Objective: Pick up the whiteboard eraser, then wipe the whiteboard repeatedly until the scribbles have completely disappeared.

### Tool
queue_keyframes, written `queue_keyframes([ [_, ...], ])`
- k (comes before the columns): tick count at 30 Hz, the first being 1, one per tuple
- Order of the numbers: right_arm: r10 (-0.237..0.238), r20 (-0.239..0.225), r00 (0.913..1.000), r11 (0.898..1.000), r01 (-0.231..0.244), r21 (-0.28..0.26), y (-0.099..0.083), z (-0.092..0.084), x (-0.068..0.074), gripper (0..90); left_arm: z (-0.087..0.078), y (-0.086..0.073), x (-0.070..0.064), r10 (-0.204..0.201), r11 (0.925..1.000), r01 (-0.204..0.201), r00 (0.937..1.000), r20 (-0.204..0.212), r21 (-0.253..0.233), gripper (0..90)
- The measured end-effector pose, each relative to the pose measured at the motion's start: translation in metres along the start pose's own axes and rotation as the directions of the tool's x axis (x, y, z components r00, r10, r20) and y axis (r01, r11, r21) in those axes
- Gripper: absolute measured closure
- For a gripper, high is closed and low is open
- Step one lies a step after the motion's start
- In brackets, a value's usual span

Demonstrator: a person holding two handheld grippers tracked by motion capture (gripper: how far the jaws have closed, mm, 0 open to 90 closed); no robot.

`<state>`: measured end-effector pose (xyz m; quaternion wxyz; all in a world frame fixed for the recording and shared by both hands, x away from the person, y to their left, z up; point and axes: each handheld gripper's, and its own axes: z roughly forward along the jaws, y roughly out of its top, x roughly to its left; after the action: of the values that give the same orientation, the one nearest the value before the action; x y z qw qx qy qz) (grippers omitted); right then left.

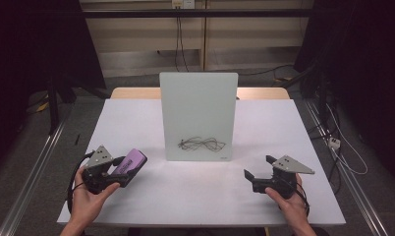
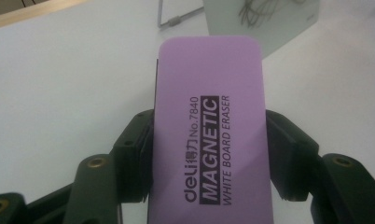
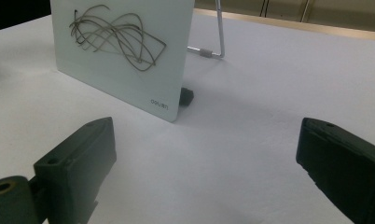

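A purple eraser [image 2: 209, 135] was pinched by the left hand-held gripper [image 1: 118, 176] above the worktop [image 1: 195, 191]. The right hand-held gripper [image 1: 258, 167] was held spread, empty, near a scribbled whiteboard [image 1: 198, 115].

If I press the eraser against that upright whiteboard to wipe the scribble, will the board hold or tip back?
The whiteboard probably slides or tips under firm pressure: it stands near-upright on a thin wire stand and a small foot. The scribble sits low, which should limit the leverage. The open right gripper could likely brace it while the eraser wipes.
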<state>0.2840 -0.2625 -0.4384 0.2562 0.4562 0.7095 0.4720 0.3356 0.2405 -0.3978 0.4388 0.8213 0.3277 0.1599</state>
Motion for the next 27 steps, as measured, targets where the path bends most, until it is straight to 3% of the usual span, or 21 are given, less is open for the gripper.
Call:
queue_keyframes([
  [8, -0.001, -0.003, 1.0000, 1.000, 0.001, -0.003, 0.000, -0.001, 0.000, 5.0, -0.004, 0.000, -0.003, -0.024, 0.9959, 0.024, 0.9997, 0.001, -0.088, 40.7],
  [14, -0.001, -0.007, 1.0000, 1.000, 0.001, -0.008, 0.000, -0.003, 0.000, 5.1, -0.009, 0.000, -0.005, -0.041, 0.9874, 0.037, 0.9989, -0.023, -0.154, 40.7],
  [18, -0.005, -0.009, 1.0000, 1.000, 0.005, -0.004, 0.000, -0.003, -0.001, 5.1, -0.010, 0.000, -0.005, -0.029, 0.9815, 0.025, 0.9993, -0.022, -0.190, 40.7],
  [23, 0.011, 0.000, 0.9999, 1.000, -0.011, -0.007, 0.000, -0.001, -0.002, 5.1, -0.009, -0.001, -0.006, -0.026, 0.9754, 0.024, 0.9996, -0.008, -0.219, 40.7],
  [27, 0.005, 0.001, 1.0000, 1.000, -0.005, -0.004, 0.001, 0.000, -0.001, 5.1, -0.007, -0.001, -0.011, -0.025, 0.9752, 0.025, 0.9997, 0.002, -0.220, 40.7],
])
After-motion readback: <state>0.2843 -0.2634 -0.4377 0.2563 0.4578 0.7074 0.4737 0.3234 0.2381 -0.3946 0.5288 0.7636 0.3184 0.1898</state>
